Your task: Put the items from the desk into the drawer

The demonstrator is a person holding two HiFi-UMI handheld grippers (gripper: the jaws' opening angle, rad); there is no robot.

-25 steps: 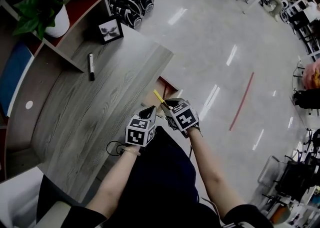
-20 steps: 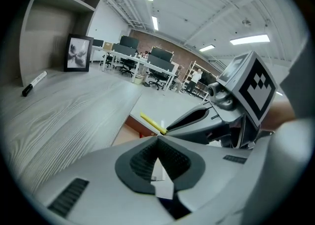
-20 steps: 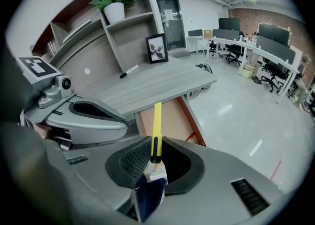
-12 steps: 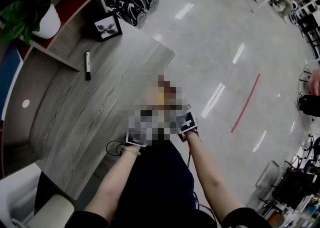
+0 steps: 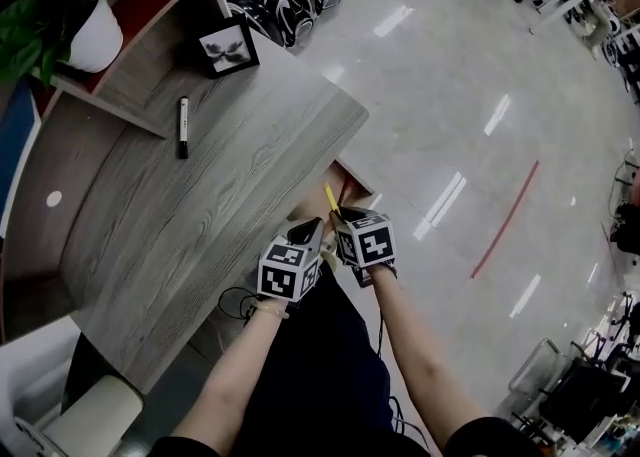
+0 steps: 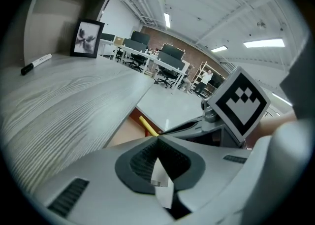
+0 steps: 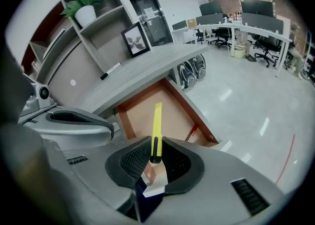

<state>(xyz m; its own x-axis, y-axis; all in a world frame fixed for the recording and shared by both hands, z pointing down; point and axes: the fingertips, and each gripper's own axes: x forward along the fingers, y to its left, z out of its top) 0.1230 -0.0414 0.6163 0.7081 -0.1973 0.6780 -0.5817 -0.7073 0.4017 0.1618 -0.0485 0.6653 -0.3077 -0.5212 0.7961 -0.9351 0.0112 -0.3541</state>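
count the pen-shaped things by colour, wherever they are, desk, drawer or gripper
black: 1, the marker on the desk
yellow: 1, the yellow tool held in the right gripper over the open drawer
red: 1, the red pen lying in the drawer
total: 3

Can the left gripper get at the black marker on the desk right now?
Probably yes: the left gripper is empty, and only bare desk lies between it and the marker. Its shut jaws must open first.
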